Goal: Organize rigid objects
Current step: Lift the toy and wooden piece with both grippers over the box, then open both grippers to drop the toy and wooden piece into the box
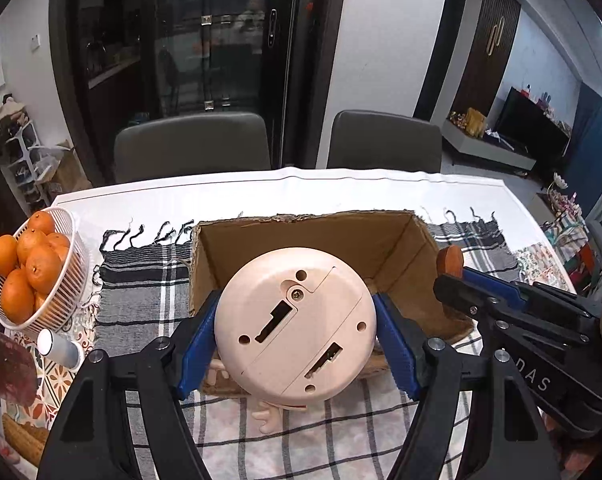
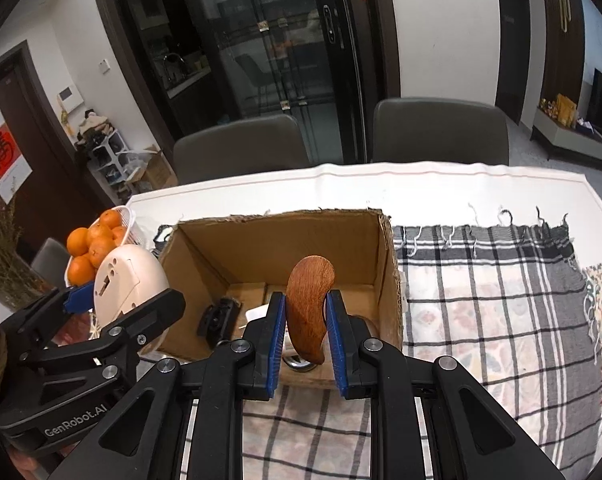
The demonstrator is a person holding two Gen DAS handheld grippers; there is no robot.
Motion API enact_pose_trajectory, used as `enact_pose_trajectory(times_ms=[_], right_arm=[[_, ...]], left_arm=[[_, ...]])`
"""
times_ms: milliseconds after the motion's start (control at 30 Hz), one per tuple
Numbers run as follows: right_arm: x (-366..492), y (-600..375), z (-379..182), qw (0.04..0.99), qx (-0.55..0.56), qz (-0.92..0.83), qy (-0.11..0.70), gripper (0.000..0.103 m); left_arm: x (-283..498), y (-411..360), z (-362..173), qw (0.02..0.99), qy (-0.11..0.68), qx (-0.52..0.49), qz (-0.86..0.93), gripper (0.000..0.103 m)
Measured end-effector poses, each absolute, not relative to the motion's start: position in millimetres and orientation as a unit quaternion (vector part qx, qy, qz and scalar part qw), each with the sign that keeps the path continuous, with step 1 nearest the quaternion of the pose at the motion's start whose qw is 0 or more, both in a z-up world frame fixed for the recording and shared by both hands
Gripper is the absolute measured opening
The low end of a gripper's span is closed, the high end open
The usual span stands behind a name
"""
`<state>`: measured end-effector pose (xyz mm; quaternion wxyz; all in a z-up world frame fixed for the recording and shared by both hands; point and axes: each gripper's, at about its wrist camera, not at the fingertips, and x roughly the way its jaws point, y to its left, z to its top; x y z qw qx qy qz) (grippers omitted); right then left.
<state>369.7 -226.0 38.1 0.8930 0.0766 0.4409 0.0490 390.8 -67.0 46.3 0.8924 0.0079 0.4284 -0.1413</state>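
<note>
Left tongs [image 1: 297, 344] clamp pink disc [image 1: 295, 322]; right tongs [image 2: 304, 344] pinch wooden piece [image 2: 308, 304], tip hidden.

Walls [image 1: 381, 60]: white, upper middle of the frame.
Doors [image 1: 205, 52]: dark glass sliders, top centre, reflecting the room.
Chairs [image 1: 191, 146]: two grey ones, side by side behind the surface [image 2: 421, 184], centre.
TV [image 1: 531, 122]: black, on a low cabinet, right edge.
Rack [image 1: 23, 152]: white shelves with clutter, left edge.
Light: bright strip, upper right corner.
</note>
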Motion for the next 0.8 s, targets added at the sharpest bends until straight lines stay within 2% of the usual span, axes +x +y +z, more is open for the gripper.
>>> enact_pose_trajectory(times_ms=[800], right_arm=[[405.2, -234.4, -21.2, 0.853, 0.069, 0.039, 0.517, 0.023]], left_arm=[[428.6, -73.5, -11.2, 0.855, 0.507, -0.001, -0.109, 0.073]])
